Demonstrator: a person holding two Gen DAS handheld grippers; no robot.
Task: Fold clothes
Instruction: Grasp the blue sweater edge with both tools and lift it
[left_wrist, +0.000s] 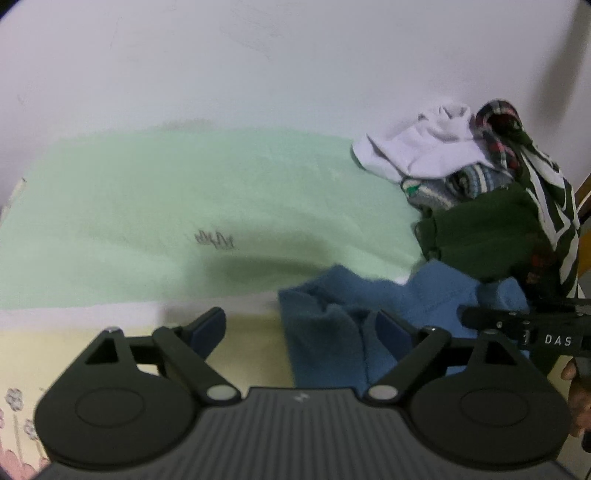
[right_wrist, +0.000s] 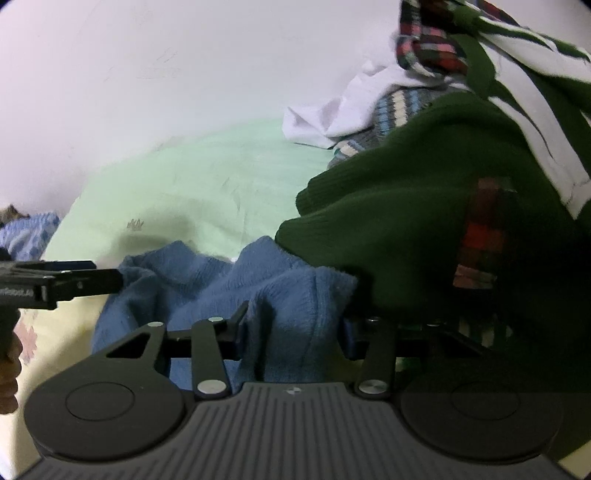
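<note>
In the left wrist view, the left hand-held gripper (left_wrist: 297, 326) has its jaws spread wide and nothing is pinched between them. The blue sweater (left_wrist: 343, 325) lies crumpled just ahead of it, and the right finger rests on or just above its fabric, while the left finger is over the pale yellow sheet (left_wrist: 74, 350). Further ahead of this hand-held gripper a light green cloth (left_wrist: 184, 206) is spread flat up to the white wall (left_wrist: 258, 66). Ahead and to the right stands a pile of clothes (left_wrist: 480, 177), with a white garment (left_wrist: 424, 147) on top and a dark green sweater (left_wrist: 484, 232) at the near side. The right hand-held gripper (left_wrist: 524, 325) enters from the right edge, over the blue sweater.

In the right wrist view, the right hand-held gripper (right_wrist: 295, 325) is partly closed around a raised fold of the blue sweater (right_wrist: 229, 288); the fold stands between both fingers. Whether they press it firmly, I cannot tell. The dark green sweater (right_wrist: 388, 229) lies just ahead and to the right, touching the blue one. The left hand-held gripper (right_wrist: 66, 282) is at the left, near the sweater's edge.
</note>
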